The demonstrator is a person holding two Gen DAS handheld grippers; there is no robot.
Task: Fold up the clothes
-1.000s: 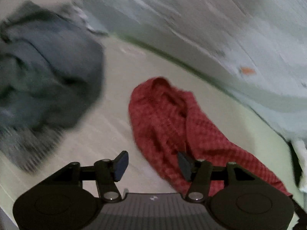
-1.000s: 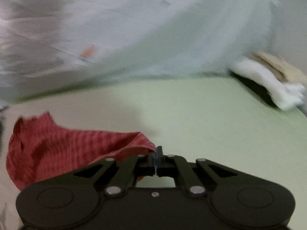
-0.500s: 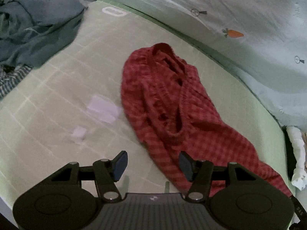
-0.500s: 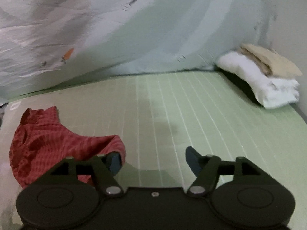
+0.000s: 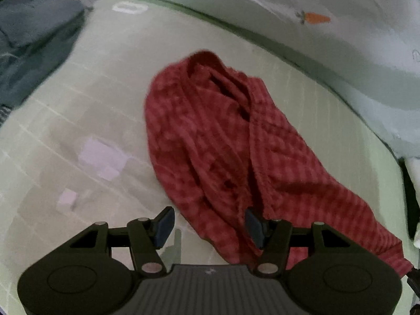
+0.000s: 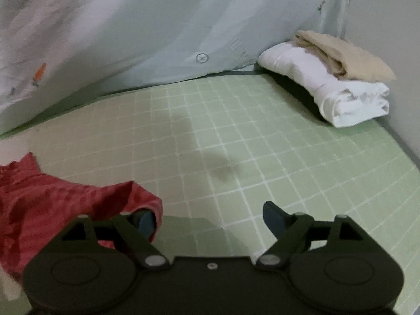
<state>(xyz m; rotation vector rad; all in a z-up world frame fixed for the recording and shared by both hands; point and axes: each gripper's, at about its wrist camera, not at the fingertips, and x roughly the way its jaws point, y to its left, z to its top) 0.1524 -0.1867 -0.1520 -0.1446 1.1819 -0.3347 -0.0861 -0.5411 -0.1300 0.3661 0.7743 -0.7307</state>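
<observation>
From the left wrist: the left gripper point(image 5: 208, 227) hangs with jaws spread wide over the near end of a crumpled red checked garment point(image 5: 223, 141) lying on the green grid mat point(image 5: 78, 105); dark clothes point(image 5: 31, 39) sit far left.

From the right wrist: the right gripper point(image 6: 210, 219) is released, its left finger touching the garment's edge point(image 6: 52, 197). Folded white and beige laundry point(image 6: 328, 78) rests in the far corner beside a pale sheet point(image 6: 144, 26).
</observation>
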